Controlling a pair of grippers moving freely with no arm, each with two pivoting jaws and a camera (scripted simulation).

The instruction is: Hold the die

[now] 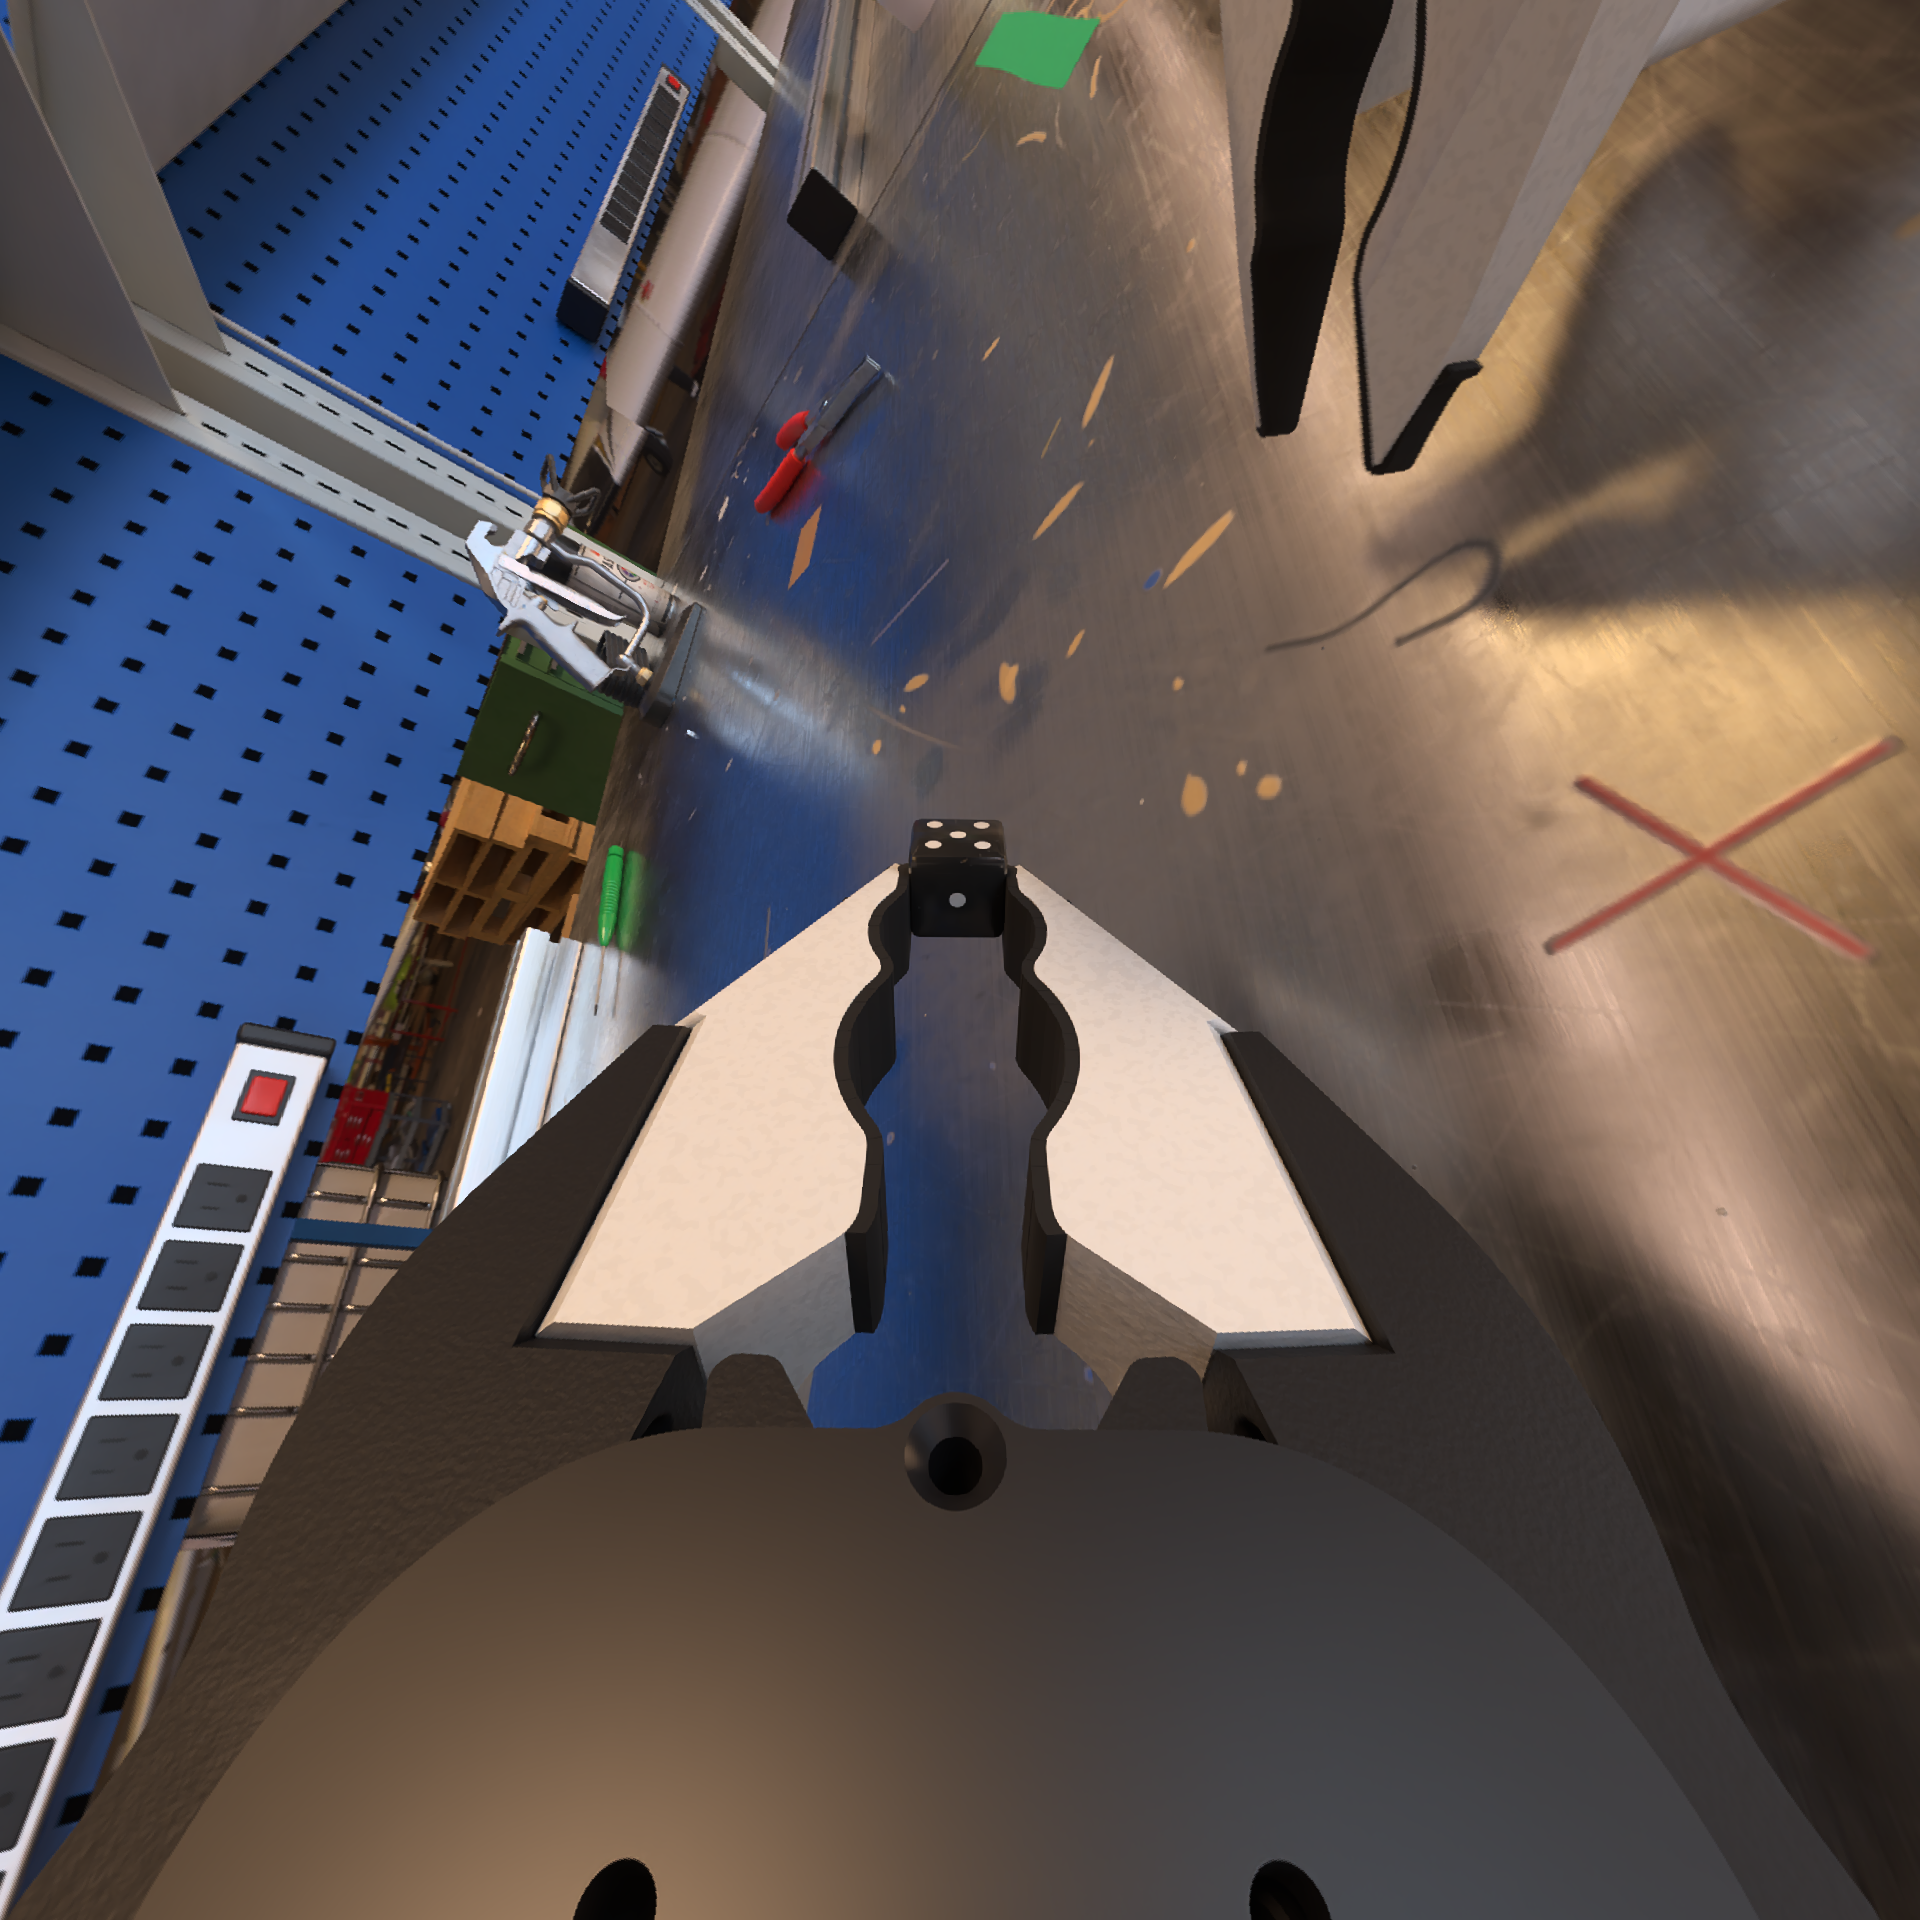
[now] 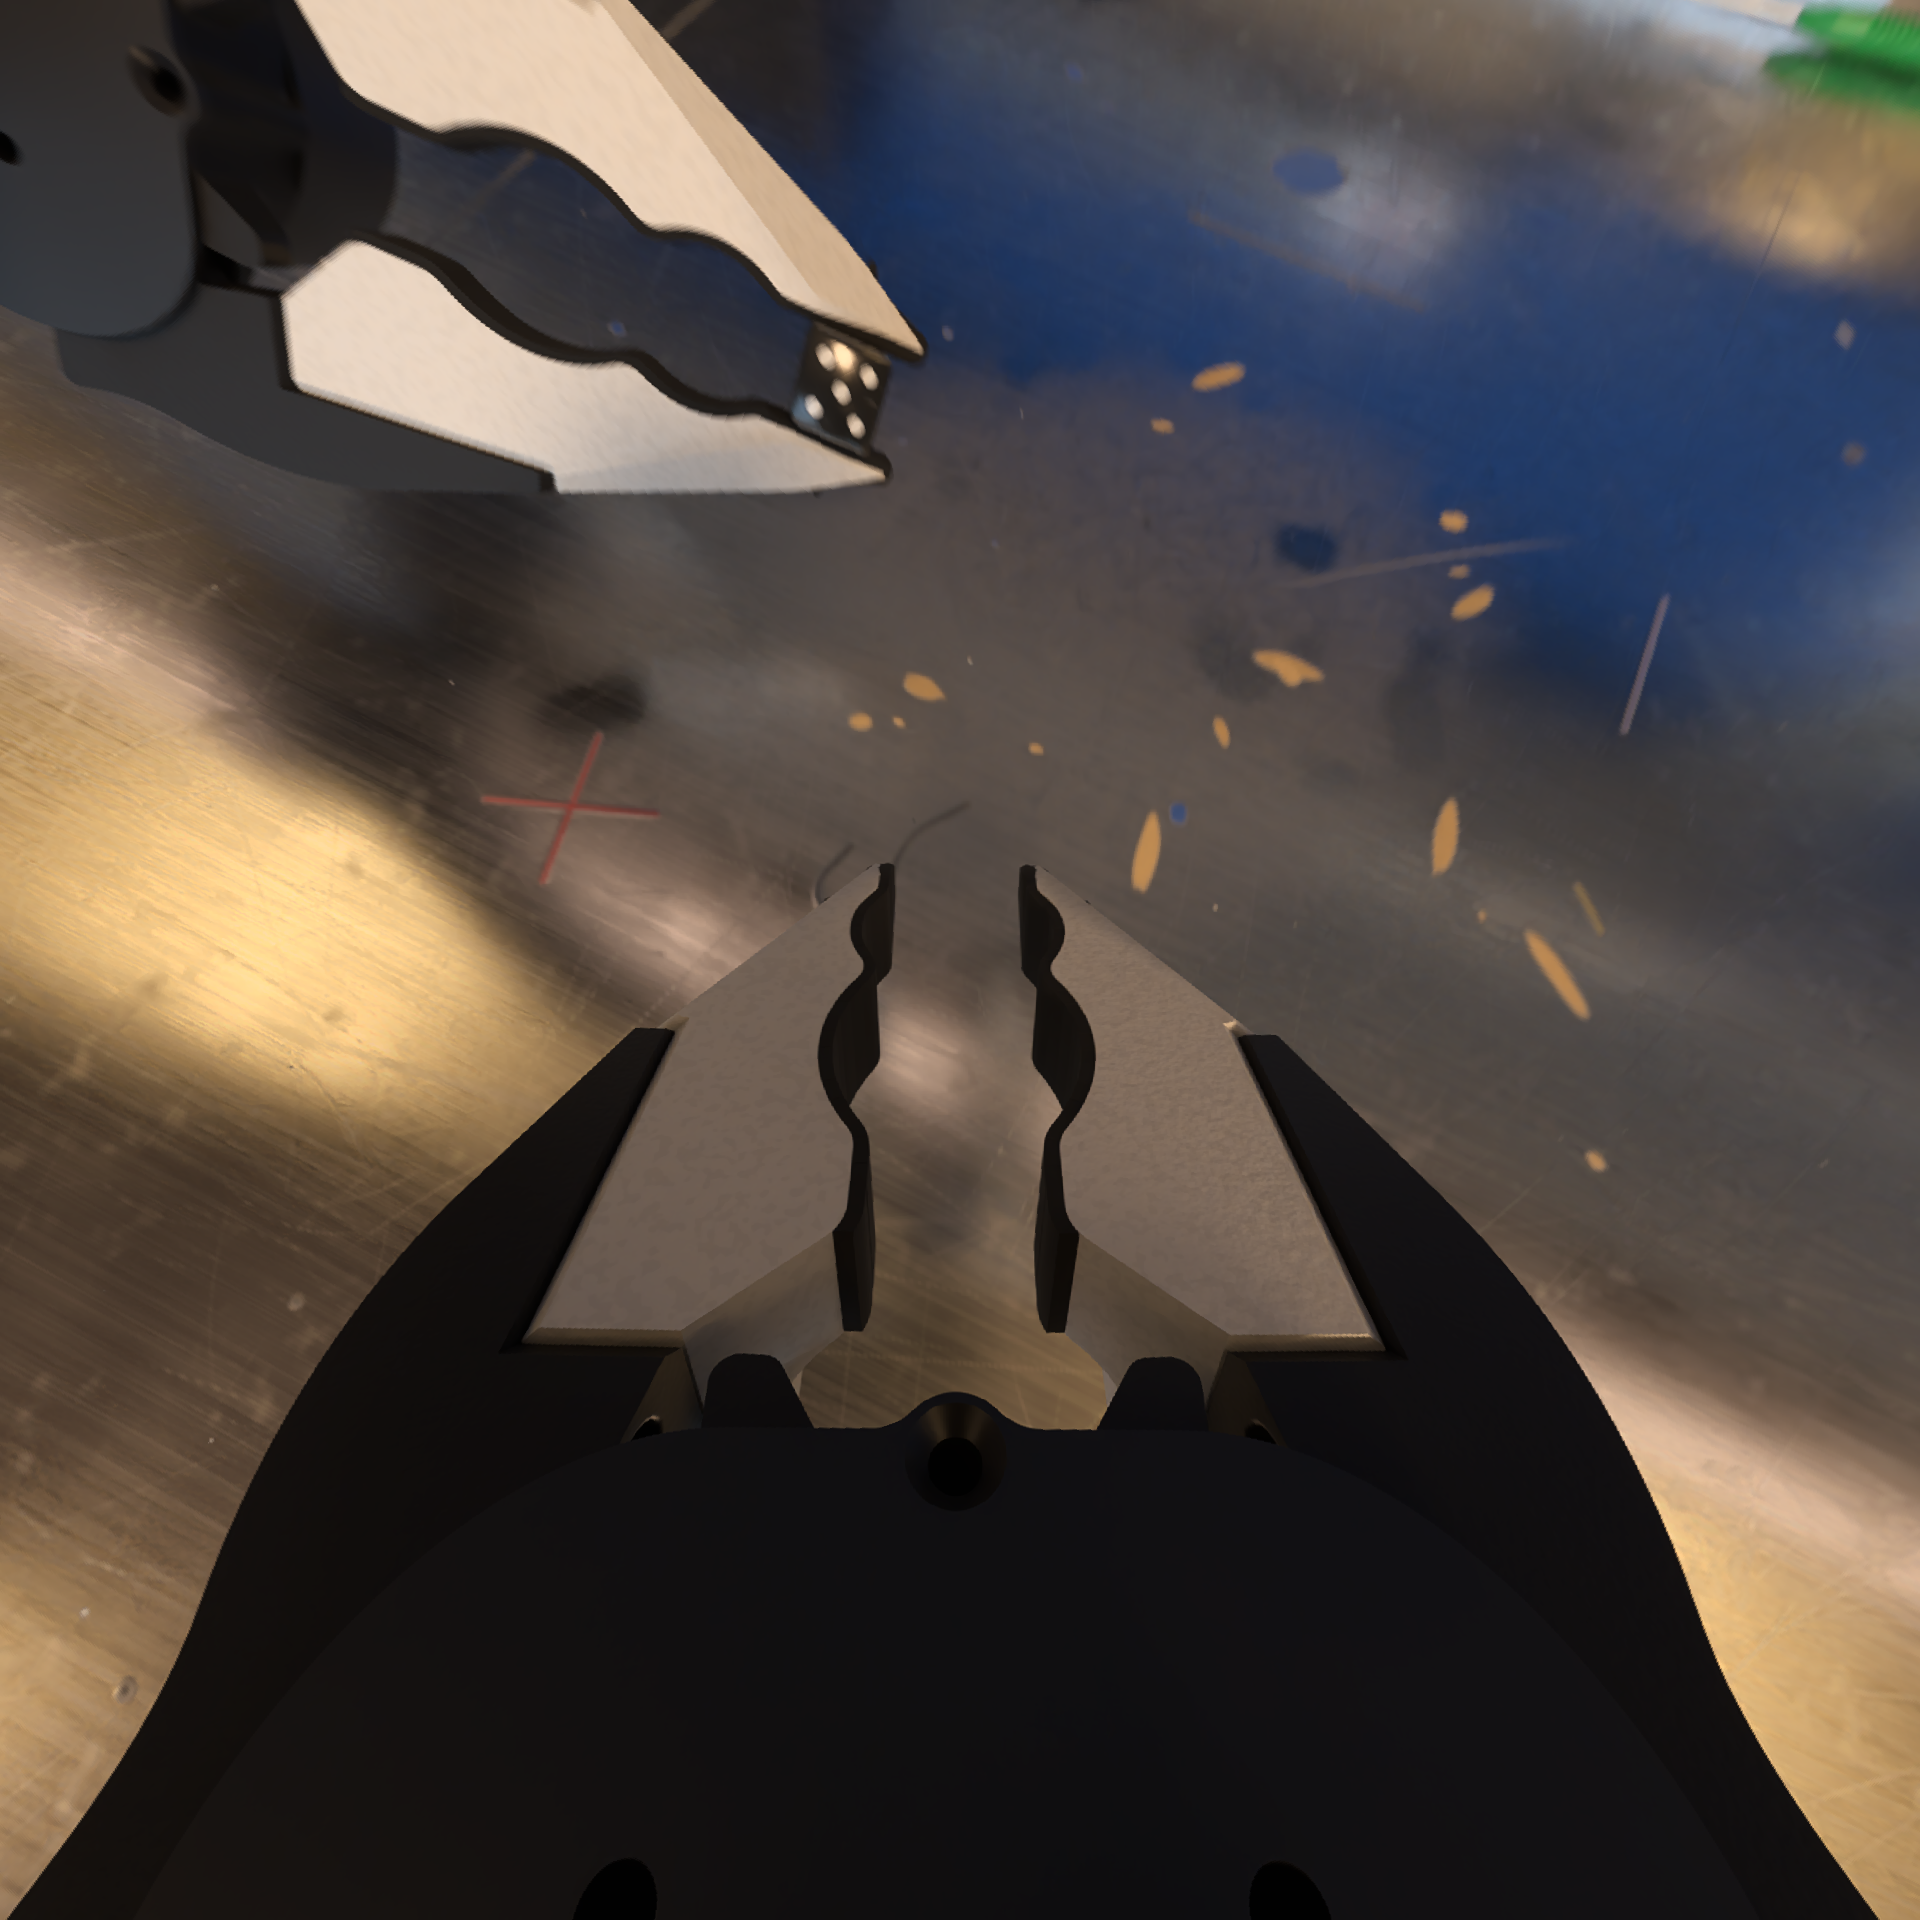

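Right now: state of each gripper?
Left gripper: closed on the black die, pinched at its fingertips.
Right gripper: open, holding nothing.

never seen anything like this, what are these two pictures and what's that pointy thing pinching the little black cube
Each picture comes from a camera riding on a two-finger tool, looking forward along its fingers.

The left wrist view shows the left tool pinching a black die with white pips at its fingertips, clear of the surface. The right wrist view shows the right tool with its fingers apart and nothing between them; the left tool and its die appear at upper left.

Below is a scratched metal workbench with a red cross mark, tan chips, red-handled pliers and a green patch. A blue pegboard with a power strip stands behind.
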